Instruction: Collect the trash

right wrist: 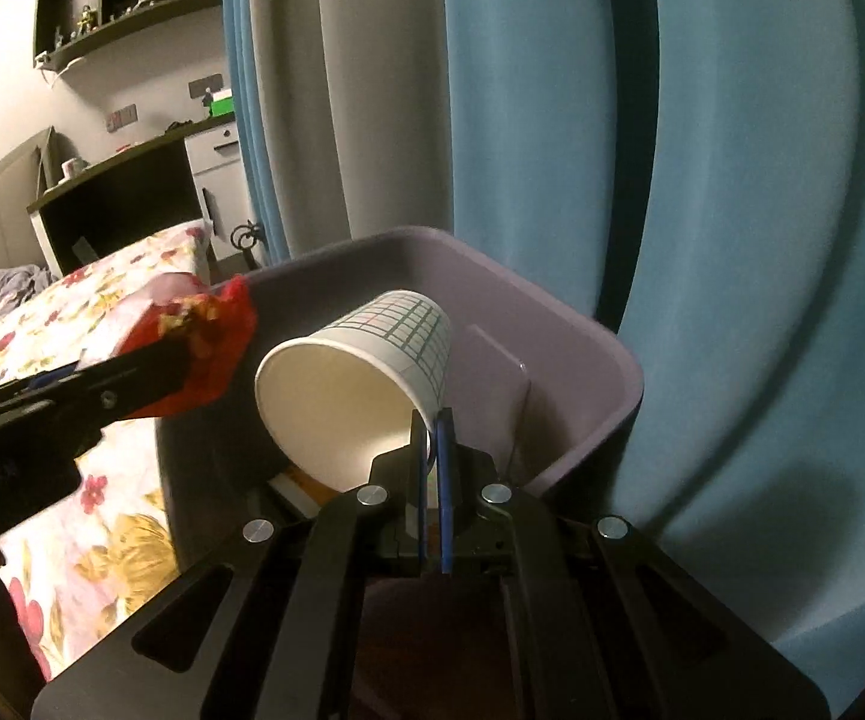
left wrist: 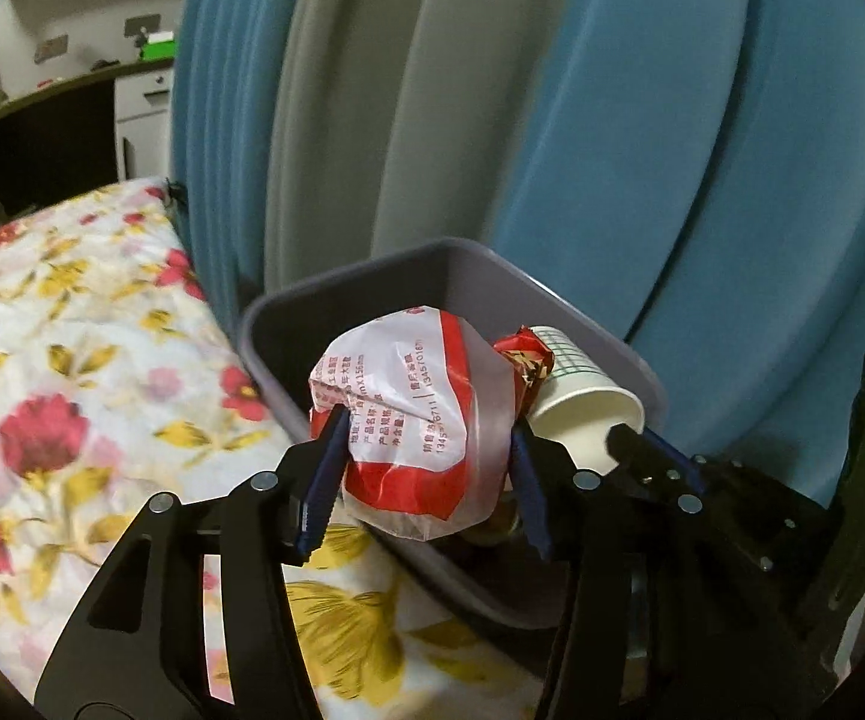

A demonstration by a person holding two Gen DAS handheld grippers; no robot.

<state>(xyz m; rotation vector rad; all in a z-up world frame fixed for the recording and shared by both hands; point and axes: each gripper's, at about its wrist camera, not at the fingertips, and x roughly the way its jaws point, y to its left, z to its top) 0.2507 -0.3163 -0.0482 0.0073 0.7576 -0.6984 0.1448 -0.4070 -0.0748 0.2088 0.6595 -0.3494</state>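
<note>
Blue and grey curtains (left wrist: pixel 492 90) hang behind a grey bin (left wrist: pixel 288 324) standing at the edge of a bed with a flowered cover (left wrist: pixel 72 360).

In the left wrist view, your left tool (left wrist: pixel 426 450) sits half-wide around a crumpled red-and-white wrapper (left wrist: pixel 408 414), which hangs over the bin's near rim. I cannot tell whether the pads press it. A red foil wrapper (left wrist: pixel 522 360) shows behind it, over the bin. Carry the load past the rim toward the bin's middle before spreading the tool fully, or it may spill onto the bed.

In the right wrist view, your right tool (right wrist: pixel 431 450) is nearly closed, pinching the rim of a paper cup (right wrist: pixel 360 384) that lies tilted above the bin (right wrist: pixel 582 354). Keep it clear of the left tool (right wrist: pixel 72 402) at the bin's left edge, then let the cup fall.
</note>
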